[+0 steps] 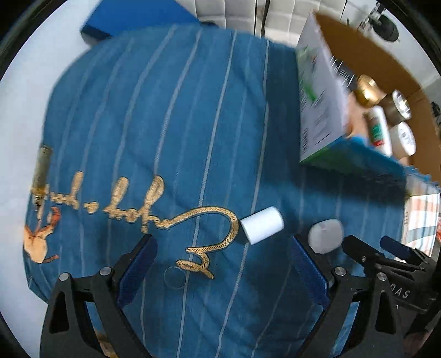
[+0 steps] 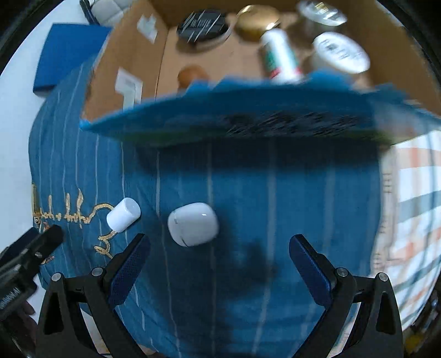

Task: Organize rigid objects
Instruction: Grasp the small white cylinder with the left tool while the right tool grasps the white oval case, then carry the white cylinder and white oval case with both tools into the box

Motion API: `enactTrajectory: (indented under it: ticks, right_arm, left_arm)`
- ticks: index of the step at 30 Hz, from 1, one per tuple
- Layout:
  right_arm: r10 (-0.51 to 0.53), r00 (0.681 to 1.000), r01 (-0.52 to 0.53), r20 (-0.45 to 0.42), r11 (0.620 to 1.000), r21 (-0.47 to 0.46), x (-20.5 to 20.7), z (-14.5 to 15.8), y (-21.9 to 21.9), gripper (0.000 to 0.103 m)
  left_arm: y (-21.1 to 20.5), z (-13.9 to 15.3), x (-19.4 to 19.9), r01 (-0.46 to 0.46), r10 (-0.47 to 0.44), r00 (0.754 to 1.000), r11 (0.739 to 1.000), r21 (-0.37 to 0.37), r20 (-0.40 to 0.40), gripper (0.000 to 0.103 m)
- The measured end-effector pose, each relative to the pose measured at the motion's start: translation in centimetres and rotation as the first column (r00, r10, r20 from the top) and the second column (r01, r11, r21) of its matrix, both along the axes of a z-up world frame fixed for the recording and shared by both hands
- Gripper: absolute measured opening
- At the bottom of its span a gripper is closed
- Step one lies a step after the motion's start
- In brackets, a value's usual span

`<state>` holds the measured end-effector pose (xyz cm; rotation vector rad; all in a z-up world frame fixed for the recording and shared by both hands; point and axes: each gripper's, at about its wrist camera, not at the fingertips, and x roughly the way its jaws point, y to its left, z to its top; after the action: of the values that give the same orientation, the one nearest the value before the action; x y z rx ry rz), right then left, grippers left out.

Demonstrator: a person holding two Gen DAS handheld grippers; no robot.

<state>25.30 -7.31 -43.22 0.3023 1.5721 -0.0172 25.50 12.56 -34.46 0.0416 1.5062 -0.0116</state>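
A small white cylinder (image 1: 261,225) lies on its side on the blue striped cloth (image 1: 171,115); it also shows in the right wrist view (image 2: 123,214). A rounded white case (image 1: 325,236) lies to its right, also seen in the right wrist view (image 2: 193,223). My left gripper (image 1: 223,256) is open and empty, just short of the cylinder. My right gripper (image 2: 219,257) is open and empty, with the white case just ahead of its left finger. A cardboard box (image 2: 132,55) holds several jars, a white bottle (image 2: 279,55) and a black lid (image 2: 203,25).
A glass syringe-like tube (image 1: 41,170) lies at the cloth's left edge. A blue flat block (image 1: 132,16) sits at the far left. The box's near wall (image 2: 248,118) is blue and green. A checked cloth (image 2: 413,209) lies at the right.
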Motion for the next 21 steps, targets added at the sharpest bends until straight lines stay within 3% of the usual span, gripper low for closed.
enactTrajectory:
  ticks: [6,8,9,11,16,21]
  right_arm:
    - [0.039,0.998,-0.041,-0.048,0.999,-0.032,0.8,-3.8,2.7,0.092]
    - [0.054,0.996,-0.057,-0.071,0.998,-0.041,0.6,-4.9,3.3,0.077]
    - [0.06,0.996,-0.064,-0.06,0.996,-0.057,0.4,-5.0,3.7,0.076]
    - [0.082,0.996,-0.085,-0.038,0.992,-0.095,0.1,-4.8,4.1,0.061]
    - [0.068,0.996,-0.075,-0.059,0.99,-0.117,-0.8,-5.0,3.0,0.06]
    - [0.031,0.997,-0.041,-0.07,0.989,-0.143,-2.1,-4.8,0.4,0.061]
  left_arm:
    - [0.8,-4.2,0.5,-0.048,0.041,0.993,0.997,-0.061,-0.113,0.097]
    - [1.0,-4.8,0.4,-0.078,0.066,0.989,0.993,-0.085,-0.136,0.097]
    - [1.0,-5.0,0.4,-0.087,0.072,0.986,0.992,-0.093,-0.148,0.097]
    - [0.9,-5.5,0.3,-0.107,0.086,0.981,0.987,-0.117,-0.175,0.097]
    - [0.8,-6.8,0.6,-0.207,0.147,0.954,0.954,-0.217,-0.261,0.097]
    - [0.2,-8.7,1.5,-0.242,0.176,0.939,0.948,-0.206,-0.295,0.096]
